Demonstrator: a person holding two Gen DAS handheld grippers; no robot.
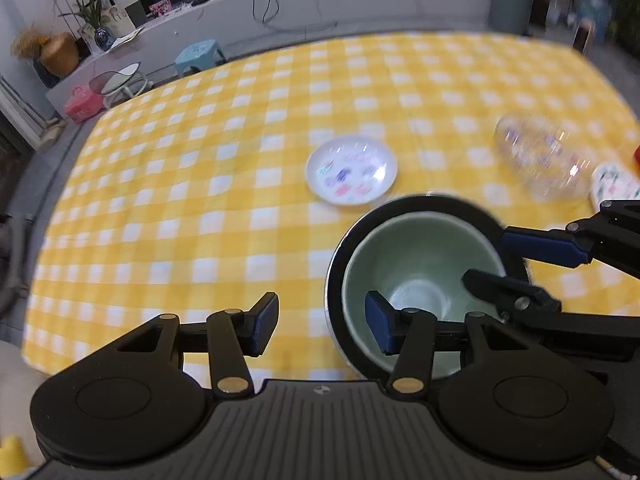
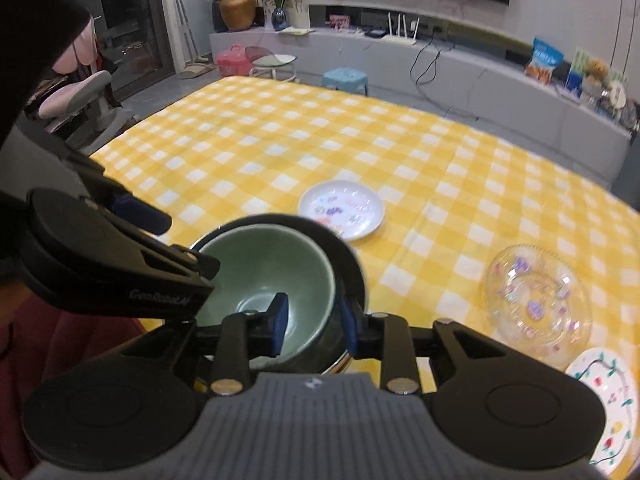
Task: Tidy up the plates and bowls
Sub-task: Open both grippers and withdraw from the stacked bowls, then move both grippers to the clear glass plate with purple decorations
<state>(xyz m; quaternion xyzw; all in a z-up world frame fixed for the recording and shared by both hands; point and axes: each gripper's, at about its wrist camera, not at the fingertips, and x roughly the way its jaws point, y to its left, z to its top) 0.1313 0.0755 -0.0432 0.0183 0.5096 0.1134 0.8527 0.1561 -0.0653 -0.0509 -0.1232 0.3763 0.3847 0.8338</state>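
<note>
Green bowl (image 2: pixel 264 272) nested in black bowl (image 2: pixel 344 256) on my checked table (image 2: pixel 280 140), my right gripper (image 2: pixel 312 322) loosely straddling both rims, pads not pressing, my left gripper (image 1: pixel 322 328) open, one finger inside the green bowl.

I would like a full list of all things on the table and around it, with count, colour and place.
green bowl: one, pale green, nested in the dark bowl
dark bowl: one, black, near table edge
small plate: one, white with coloured prints, mid table
glass bowl: one, clear, right side
patterned plate: one, white, floral, near right corner
tablecloth: one, yellow-white check
stool: one, light blue, beyond table
left claw: open, beside bowls
right claw: open, astride both bowl rims
</note>
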